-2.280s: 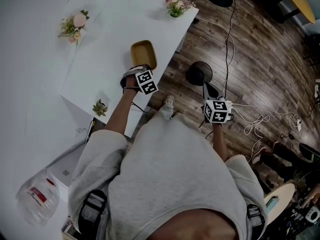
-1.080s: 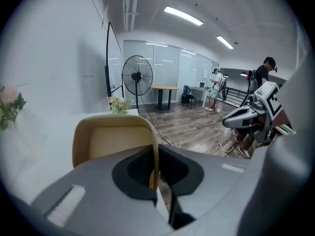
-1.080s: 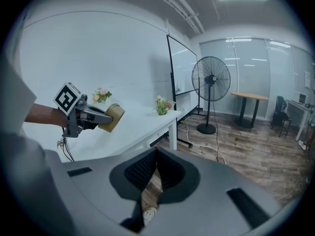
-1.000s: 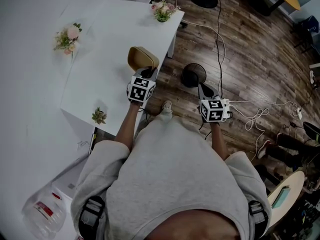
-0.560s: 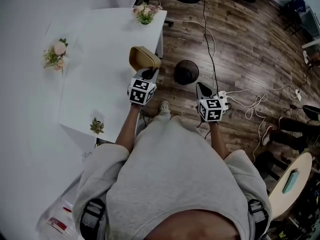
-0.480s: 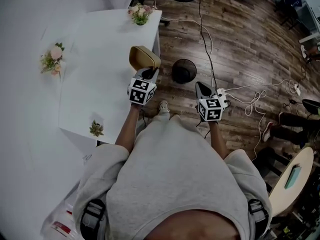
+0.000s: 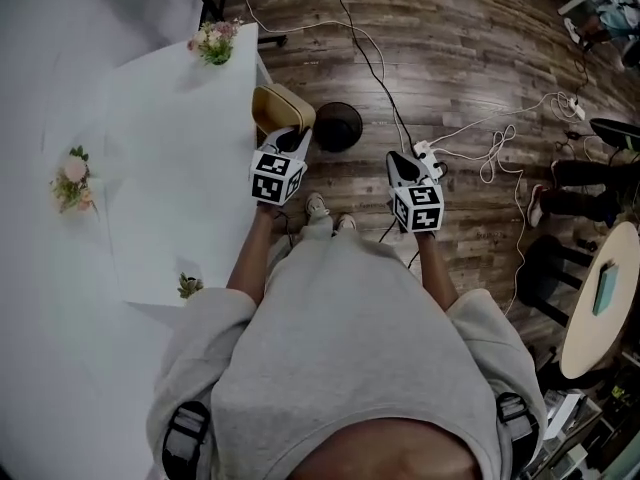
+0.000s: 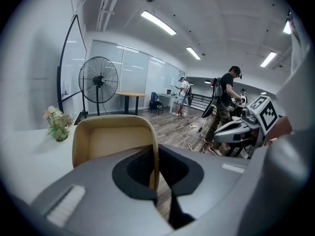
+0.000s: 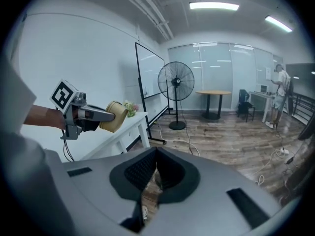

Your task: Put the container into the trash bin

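The tan container [image 7: 280, 108] hangs tilted at the white table's [image 7: 170, 148] right edge, just left of the round black trash bin [image 7: 338, 126] on the floor. My left gripper [image 7: 290, 138] is shut on the container's near wall. In the left gripper view the jaws pinch that wall, and the container's [image 8: 110, 136] open side faces the camera. My right gripper [image 7: 401, 161] hovers over the wooden floor to the right of the bin. Its jaws are shut with nothing between them [image 9: 156, 156]. In the right gripper view the container [image 9: 114, 116] shows at the left.
Flower arrangements [image 7: 213, 40] [image 7: 72, 178] and a small plant [image 7: 185, 286] stand on the table. Cables [image 7: 480, 158] trail over the floor right of the bin. A standing fan [image 9: 175, 82] and a person [image 8: 224, 107] are farther off. A round table [image 7: 600, 308] is at the far right.
Both grippers have swung right, away from the table. The container, still gripped, now hangs at the table's edge close beside the bin. The head view has turned the same way.
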`<act>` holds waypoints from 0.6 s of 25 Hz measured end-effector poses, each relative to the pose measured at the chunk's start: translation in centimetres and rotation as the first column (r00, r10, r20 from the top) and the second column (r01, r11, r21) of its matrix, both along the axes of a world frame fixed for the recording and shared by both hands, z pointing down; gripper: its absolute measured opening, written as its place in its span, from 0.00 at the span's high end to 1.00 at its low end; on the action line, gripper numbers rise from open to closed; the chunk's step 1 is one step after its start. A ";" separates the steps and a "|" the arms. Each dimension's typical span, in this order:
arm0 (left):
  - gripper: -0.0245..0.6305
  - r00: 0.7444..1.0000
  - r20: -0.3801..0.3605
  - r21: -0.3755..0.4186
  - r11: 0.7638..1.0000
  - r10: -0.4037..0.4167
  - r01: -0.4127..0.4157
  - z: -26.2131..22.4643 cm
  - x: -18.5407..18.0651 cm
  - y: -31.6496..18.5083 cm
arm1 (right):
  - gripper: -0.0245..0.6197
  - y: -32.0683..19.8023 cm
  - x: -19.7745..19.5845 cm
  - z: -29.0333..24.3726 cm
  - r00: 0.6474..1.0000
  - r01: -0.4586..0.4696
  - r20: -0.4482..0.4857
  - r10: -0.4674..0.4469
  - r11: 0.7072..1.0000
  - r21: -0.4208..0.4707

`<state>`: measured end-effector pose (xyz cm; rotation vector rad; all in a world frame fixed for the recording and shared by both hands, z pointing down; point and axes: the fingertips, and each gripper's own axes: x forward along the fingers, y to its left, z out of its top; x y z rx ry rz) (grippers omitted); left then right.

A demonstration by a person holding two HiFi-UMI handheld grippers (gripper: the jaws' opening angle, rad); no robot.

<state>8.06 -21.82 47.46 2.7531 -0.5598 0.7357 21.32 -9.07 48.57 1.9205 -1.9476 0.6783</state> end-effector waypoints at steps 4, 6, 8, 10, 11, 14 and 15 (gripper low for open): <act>0.93 0.997 0.029 0.014 0.998 0.067 -0.067 0.5 2.2 0.5 | 0.94 1.2 1.6 0.3 0.999 -0.035 0.007 0.035 0.999 -0.008; 0.93 0.996 0.035 0.010 0.996 0.088 -0.088 0.9 3.0 0.6 | 0.94 1.6 2.1 0.5 0.999 -0.046 0.009 0.047 0.999 -0.014; 0.93 0.994 0.040 0.004 0.995 0.099 -0.099 1.4 3.5 0.7 | 0.94 1.9 2.4 0.9 0.998 -0.055 0.017 0.055 0.998 -0.021; 0.93 0.993 0.047 -0.007 0.994 0.107 -0.107 1.9 3.9 0.7 | 0.94 2.1 2.7 1.4 0.998 -0.058 0.029 0.058 0.998 -0.031; 0.93 0.992 0.051 -0.013 0.994 0.111 -0.111 2.3 4.0 0.7 | 0.94 2.1 2.7 1.6 0.998 -0.057 0.034 0.058 0.998 -0.036; 0.93 0.991 0.057 -0.030 0.993 0.119 -0.117 3.3 4.2 0.5 | 0.94 1.8 2.8 2.4 0.998 -0.049 0.038 0.051 0.998 -0.047; 0.93 0.991 0.058 -0.035 0.992 0.120 -0.118 3.7 4.3 0.4 | 0.94 1.7 2.8 2.7 0.998 -0.046 0.038 0.047 0.998 -0.050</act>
